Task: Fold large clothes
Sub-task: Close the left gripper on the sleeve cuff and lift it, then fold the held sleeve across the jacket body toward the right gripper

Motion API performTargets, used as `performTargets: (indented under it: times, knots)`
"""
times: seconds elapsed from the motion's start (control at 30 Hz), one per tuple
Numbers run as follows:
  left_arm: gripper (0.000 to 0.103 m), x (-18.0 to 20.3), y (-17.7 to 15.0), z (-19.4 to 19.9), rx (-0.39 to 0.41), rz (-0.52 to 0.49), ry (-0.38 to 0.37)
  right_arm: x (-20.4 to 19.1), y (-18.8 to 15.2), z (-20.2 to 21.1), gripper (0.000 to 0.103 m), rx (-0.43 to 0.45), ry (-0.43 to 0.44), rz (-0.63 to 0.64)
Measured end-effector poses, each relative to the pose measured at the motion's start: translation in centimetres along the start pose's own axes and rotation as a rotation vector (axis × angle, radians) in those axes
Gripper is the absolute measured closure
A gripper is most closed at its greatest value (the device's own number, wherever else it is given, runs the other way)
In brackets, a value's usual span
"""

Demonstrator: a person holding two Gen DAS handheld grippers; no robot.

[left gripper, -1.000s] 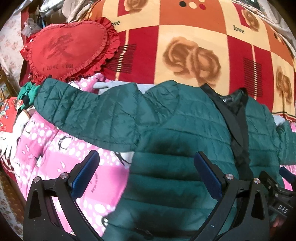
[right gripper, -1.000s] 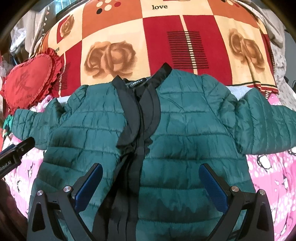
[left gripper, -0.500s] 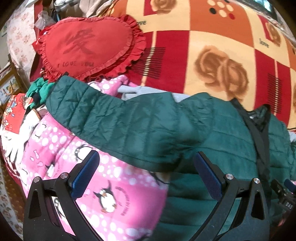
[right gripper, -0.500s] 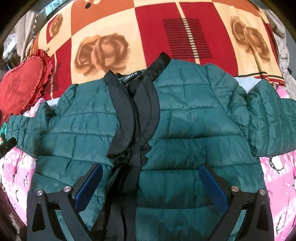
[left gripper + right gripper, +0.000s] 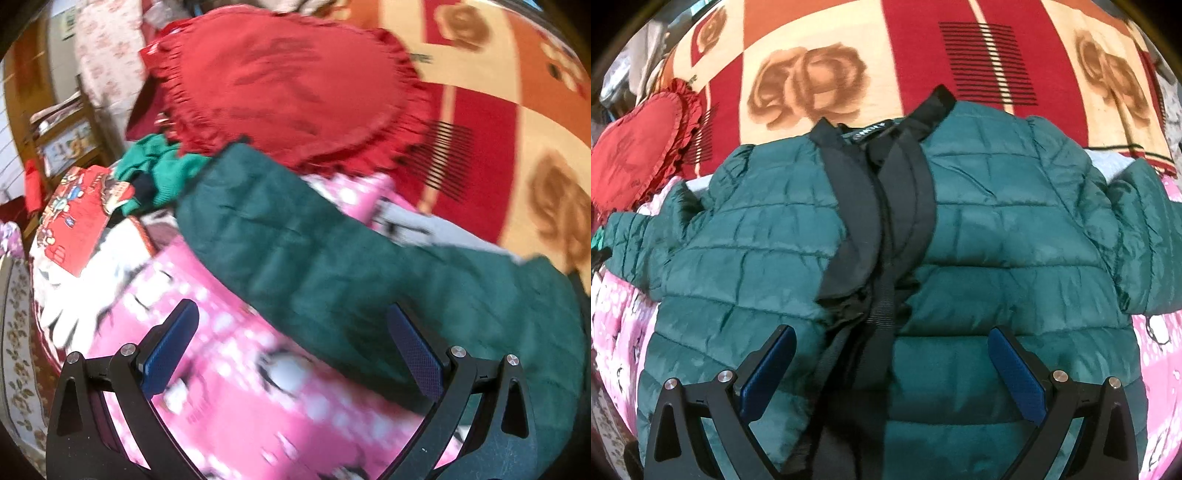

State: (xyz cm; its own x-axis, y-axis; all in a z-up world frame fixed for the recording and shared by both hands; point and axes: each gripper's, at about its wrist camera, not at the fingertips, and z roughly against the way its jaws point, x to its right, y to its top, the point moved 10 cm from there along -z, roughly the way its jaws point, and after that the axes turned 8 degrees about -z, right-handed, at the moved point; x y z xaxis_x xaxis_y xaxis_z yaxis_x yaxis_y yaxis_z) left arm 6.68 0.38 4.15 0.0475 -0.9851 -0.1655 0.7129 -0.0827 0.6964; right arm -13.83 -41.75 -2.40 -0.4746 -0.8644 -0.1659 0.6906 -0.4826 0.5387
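Note:
A dark green quilted jacket (image 5: 997, 236) with black collar and front trim (image 5: 882, 221) lies face up on the bed, sleeves spread to both sides. My right gripper (image 5: 892, 354) is open and empty, hovering over the jacket's lower front. In the left wrist view the jacket's left sleeve (image 5: 295, 236) stretches diagonally from the cuff at upper left towards the body at right. My left gripper (image 5: 291, 339) is open and empty, above the pink sheet just below the sleeve.
A pink penguin-print sheet (image 5: 229, 398) covers the bed under the jacket. A red heart-shaped cushion (image 5: 288, 85) lies beyond the sleeve cuff, with green clothing (image 5: 159, 170) beside it. A red and orange rose blanket (image 5: 849, 66) lies behind the collar. Wooden shelves (image 5: 62, 136) stand far left.
My left gripper has swung left from over the jacket's body to the left sleeve and pink sheet. My right gripper has moved slightly closer over the jacket's front. Both stay open.

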Motion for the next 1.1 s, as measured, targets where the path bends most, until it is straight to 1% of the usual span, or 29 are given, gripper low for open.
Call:
performTargets:
  times: [0.07,0.17,0.23,0.3,0.37,0.43,0.47,0.5,0.53,0.57,0.6,0.63,0.67,0.77,0.83,0.97,1.1]
  knots:
    - [0.001,-1.6,0.5,-1.6,-0.011,0.014,0.027,-0.6,-0.1,0.1,0.0,-0.002,0.004,0.016]
    - [0.001,-4.2,1.5,-4.2,-0.014,0.032,0.089,-1.1,-0.2,0.2,0.0,-0.002,0.008,0.03]
    - [0.001,-5.4,2.0,-5.8,-0.021,0.046,0.111,-1.5,-0.4,0.2,0.0,-0.007,0.012,0.037]
    - [0.001,-6.2,2.3,-7.4,-0.032,0.082,0.094,-1.9,-0.6,0.0,0.0,-0.015,0.012,0.048]
    - [0.008,-6.5,2.7,-8.7,-0.024,0.112,0.056,-2.1,-0.8,-0.1,0.0,-0.022,0.006,0.06]
    - [0.033,-6.5,3.0,-10.0,-0.031,0.116,0.03,-2.2,-0.9,-0.1,0.0,-0.025,0.003,0.066]
    - [0.036,-6.6,3.2,-10.6,-0.037,0.119,0.022,-2.1,-0.9,-0.1,0.0,-0.027,0.001,0.066]
    - [0.047,-6.8,3.5,-10.8,-0.027,0.122,0.022,-2.1,-0.9,0.0,0.0,-0.028,0.005,0.063]
    - [0.064,-6.9,3.8,-10.7,-0.015,0.123,0.021,-2.1,-1.0,0.2,0.0,-0.028,0.01,0.059]
    - [0.072,-7.0,4.0,-10.5,-0.014,0.129,0.013,-2.1,-1.0,0.3,0.0,-0.027,0.013,0.058]
    - [0.082,-7.0,4.1,-10.2,-0.015,0.141,0.001,-2.1,-1.1,0.4,0.0,-0.027,0.015,0.057]
    - [0.086,-6.9,4.2,-9.5,-0.007,0.151,-0.015,-2.1,-1.1,0.5,0.0,-0.028,0.013,0.059]
    - [0.087,-6.7,4.4,-8.4,0.013,0.142,-0.02,-2.1,-1.2,0.5,0.0,-0.028,0.011,0.06]
    - [0.087,-5.3,4.9,-4.9,0.082,0.072,-0.019,-2.0,-1.4,0.5,0.0,-0.029,0.01,0.059]
    - [0.088,-4.1,4.8,-2.5,0.112,0.048,-0.049,-2.0,-1.5,0.7,0.0,-0.029,0.018,0.058]
    - [0.088,-0.9,4.3,1.6,0.135,0.004,-0.116,-2.0,-1.9,1.5,0.0,-0.013,0.019,0.08]
    - [0.088,3.1,3.6,5.4,0.15,-0.043,-0.194,-1.6,-2.1,2.7,0.0,0.003,0.018,0.108]
